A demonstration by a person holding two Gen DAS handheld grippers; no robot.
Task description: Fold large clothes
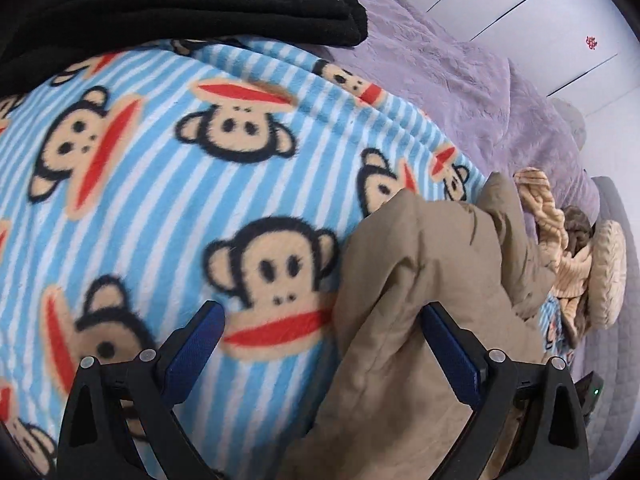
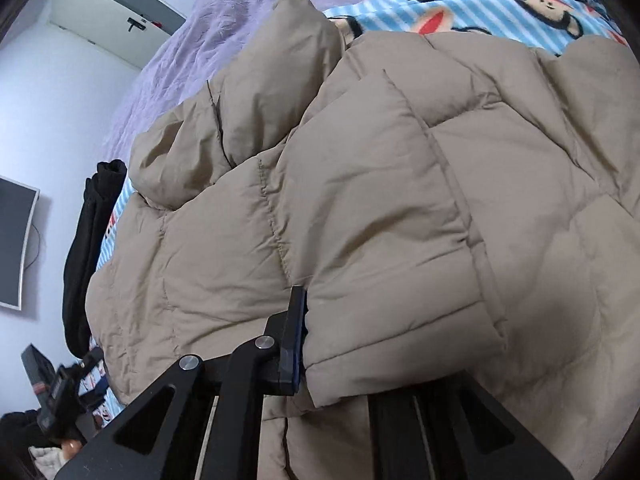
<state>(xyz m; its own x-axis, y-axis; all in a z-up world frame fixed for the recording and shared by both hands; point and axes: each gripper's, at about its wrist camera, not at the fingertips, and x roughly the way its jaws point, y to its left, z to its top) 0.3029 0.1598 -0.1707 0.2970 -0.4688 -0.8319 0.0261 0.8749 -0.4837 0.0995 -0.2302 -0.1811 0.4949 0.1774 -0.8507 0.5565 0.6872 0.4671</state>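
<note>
A beige puffer jacket (image 2: 380, 200) lies spread on a blue striped monkey-print blanket (image 1: 160, 184) on the bed. In the left wrist view my left gripper (image 1: 324, 336) is open, its jaws wide apart, with an edge of the jacket (image 1: 412, 300) lying between the fingers. In the right wrist view my right gripper (image 2: 384, 320) sits at the jacket's near edge. Its left finger (image 2: 294, 340) presses the fabric, and its right finger is hidden under a fold of the jacket.
A black garment (image 1: 200, 4) lies folded at the blanket's far edge; it also shows in the right wrist view (image 2: 88, 248). A cream knitted garment (image 1: 560, 248) lies on the purple bed cover (image 1: 460, 80). White wardrobe doors (image 1: 540, 8) stand behind. A wall screen (image 2: 16, 240) hangs at left.
</note>
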